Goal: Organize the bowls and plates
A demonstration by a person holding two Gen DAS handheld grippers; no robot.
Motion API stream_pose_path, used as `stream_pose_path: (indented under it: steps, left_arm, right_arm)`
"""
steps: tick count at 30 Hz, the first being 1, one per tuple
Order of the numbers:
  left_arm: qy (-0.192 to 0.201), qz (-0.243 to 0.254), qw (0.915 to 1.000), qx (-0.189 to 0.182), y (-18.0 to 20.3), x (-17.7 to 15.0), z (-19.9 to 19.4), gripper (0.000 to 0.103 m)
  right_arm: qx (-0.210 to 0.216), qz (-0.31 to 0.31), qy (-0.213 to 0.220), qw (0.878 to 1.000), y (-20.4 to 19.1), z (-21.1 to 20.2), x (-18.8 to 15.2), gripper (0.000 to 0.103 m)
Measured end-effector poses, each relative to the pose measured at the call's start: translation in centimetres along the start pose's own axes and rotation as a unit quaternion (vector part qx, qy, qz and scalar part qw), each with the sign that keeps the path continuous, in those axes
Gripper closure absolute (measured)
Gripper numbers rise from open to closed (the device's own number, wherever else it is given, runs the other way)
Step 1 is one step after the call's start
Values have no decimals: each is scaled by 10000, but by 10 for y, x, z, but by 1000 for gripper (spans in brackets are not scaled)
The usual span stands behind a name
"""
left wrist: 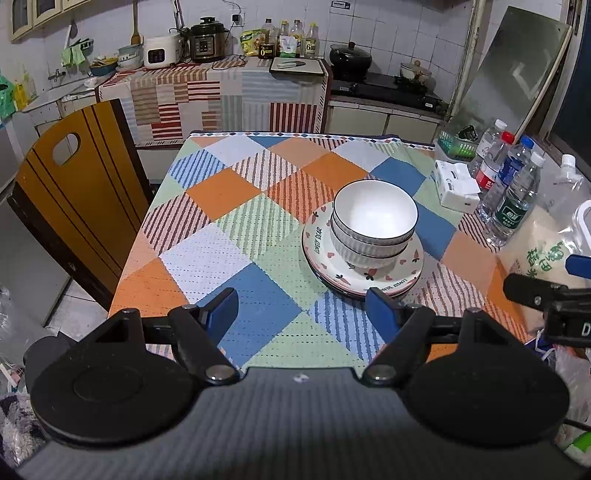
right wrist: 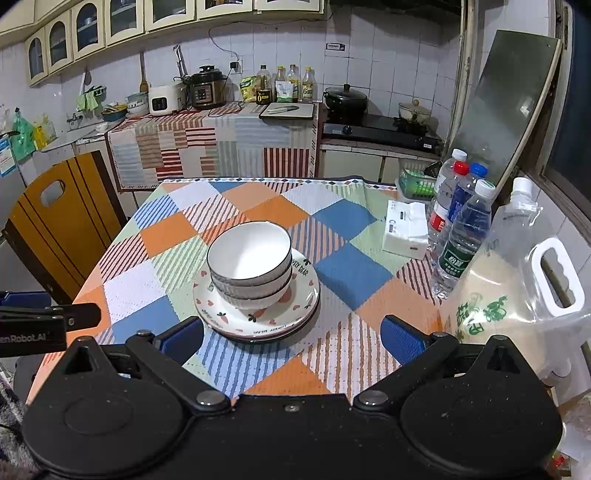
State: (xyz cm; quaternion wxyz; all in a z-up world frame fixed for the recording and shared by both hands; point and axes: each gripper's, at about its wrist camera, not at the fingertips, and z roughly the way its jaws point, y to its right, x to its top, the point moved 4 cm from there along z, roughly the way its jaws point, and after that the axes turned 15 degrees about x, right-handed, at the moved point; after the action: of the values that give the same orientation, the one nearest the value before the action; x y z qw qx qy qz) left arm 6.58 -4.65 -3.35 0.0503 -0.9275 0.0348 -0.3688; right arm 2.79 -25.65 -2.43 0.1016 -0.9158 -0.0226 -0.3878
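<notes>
Showing only from the right wrist: upper cabinets (right wrist: pixel 110 22).

Two hand-held black tongs with blue finger pads hover side by side above the surface. The left tongs (left wrist: pixel 303 308) stand with both fingers spread wide, nothing between them, their blue pads (left wrist: pixel 223 308) angled outward. The right tongs (right wrist: pixel 291 338) are likewise parted and hold nothing, blue pads (right wrist: pixel 400 338) clear of any object. Each tool's tip shows at the edge of the other's view: the right tongs at the left camera's right margin, the left tongs at the right camera's left margin.
</notes>
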Motion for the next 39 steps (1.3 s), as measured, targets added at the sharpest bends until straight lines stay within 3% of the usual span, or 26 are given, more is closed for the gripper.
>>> stream_pose_path:
  steps: [22,28,39]
  left_arm:
    - [200,153,9991,337,-4,-5,0,2]
    - [223,383,9964,719,3,-5,3,2]
    - [78,185,9985,517,0,-7,5,2]
  right_arm:
    - [-66,-139,-111,9998,-13,1,-14,0]
    - [-74,-154,-109,9998,-13,1,-15,0]
    - [-124,-113,-115,9998,-10,-1,-15,0]
